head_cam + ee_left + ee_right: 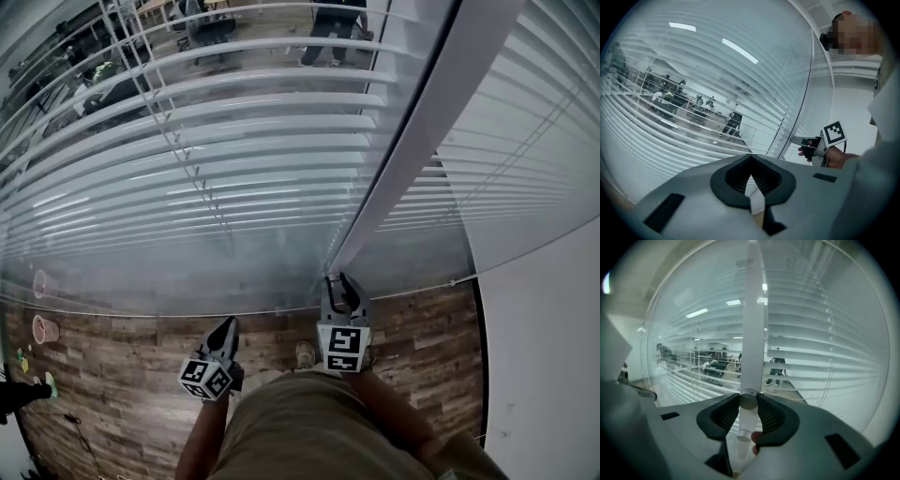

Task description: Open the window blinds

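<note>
White slatted blinds (187,141) hang over the window, and a room shows between the slats. A second blind (525,122) hangs to the right of a pale upright bar. My right gripper (342,281) reaches up to the foot of that bar. In the right gripper view its pads (725,414) are closed on either side of the blinds' white wand (749,401), which runs straight up from the jaws. My left gripper (226,328) hangs lower and to the left, clear of the blinds, its jaws shut (750,177) with nothing between them. It sees the right gripper (806,139) at the window's edge.
Wood-plank floor (131,403) lies below the window and a white wall (544,356) stands to the right. Small coloured things (43,328) lie on the floor at the left. People (333,28) and furniture are beyond the glass.
</note>
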`<state>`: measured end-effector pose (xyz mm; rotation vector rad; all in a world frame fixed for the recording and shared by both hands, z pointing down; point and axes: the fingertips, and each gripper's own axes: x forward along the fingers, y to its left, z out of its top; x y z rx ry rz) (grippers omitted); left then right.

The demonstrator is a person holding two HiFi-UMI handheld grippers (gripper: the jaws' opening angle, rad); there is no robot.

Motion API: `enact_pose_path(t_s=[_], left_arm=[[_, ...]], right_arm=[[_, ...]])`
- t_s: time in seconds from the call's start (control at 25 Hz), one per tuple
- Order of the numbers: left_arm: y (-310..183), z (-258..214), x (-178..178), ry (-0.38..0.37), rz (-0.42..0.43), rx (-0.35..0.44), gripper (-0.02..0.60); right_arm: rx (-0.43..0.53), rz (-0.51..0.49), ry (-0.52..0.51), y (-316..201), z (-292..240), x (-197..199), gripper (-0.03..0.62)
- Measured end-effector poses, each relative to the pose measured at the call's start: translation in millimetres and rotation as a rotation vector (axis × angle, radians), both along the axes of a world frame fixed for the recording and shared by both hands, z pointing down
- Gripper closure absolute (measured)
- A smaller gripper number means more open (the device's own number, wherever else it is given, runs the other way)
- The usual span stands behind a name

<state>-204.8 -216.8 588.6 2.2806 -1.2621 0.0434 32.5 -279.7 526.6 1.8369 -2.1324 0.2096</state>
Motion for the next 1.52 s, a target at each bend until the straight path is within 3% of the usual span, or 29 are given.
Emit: enact_pose_path(t_s=[0.36,0.44,0.56,0.68,0.84,0.92,1.0,1.04,1.08,1.12,1.24,1.28,1.52], left_arm=[[2.3,-0.4,5.5,-0.007,0.038,-0.006,0.568],[3.1,-0.5,6.8,-0.007,0.042,-0.006,0.568],[4.1,-0.8,7.4,-0.007,0.040,-0.007,0.569],[6.5,0.7,7.4,-0.010,0.033,-0.014,0.569],[14.2,-2.3,-6.0,-0.009,0.018,-0.015,0.568],[19.6,-3.4,-14.2,-0.007,0.009,-0.016,0.569],[21.3,-2.6,-11.1,-0.012,0.001,-0.020,0.569],[21.6,-1.2,-7.0,-0.016,-0.001,-0.024,0.569],[21.7,0.4,-3.0,-0.019,-0.002,-0.028,0.569],[21.7,1.7,0.1,-0.021,-0.002,-0.032,0.568],[20.7,0.3,4.2,-0.021,-0.013,-0.030,0.568],[20.3,-1.7,5.6,-0.020,-0.018,-0.027,0.568],[24.4,-1.9,18.5,-0.019,-0.022,-0.028,0.569]], right_arm=[[0.041,-0.080,0.540,3.5,1.2,-8.6,0.464],[0.039,-0.079,0.597,3.8,1.3,-8.9,0.464],[0.044,-0.081,0.594,2.8,1.2,-8.3,0.464],[0.035,-0.126,0.449,4.4,3.3,-6.8,0.462],[-0.049,-0.135,-0.068,13.3,-0.4,-10.3,0.410],[-0.056,-0.104,-0.246,15.9,-6.7,-11.0,0.411],[-0.057,-0.083,-0.342,12.5,-8.8,-5.5,0.425],[-0.050,-0.076,-0.337,10.7,-8.1,-2.1,0.461],[-0.031,-0.072,-0.271,9.8,-7.3,0.2,0.462],[0.003,-0.073,-0.131,9.7,-7.1,0.5,0.465],[0.112,-0.110,0.437,10.2,-9.9,-7.1,0.467],[0.126,-0.127,0.530,9.5,-11.5,-8.7,0.467],[0.115,-0.201,0.579,6.8,-12.1,-9.5,0.465]])
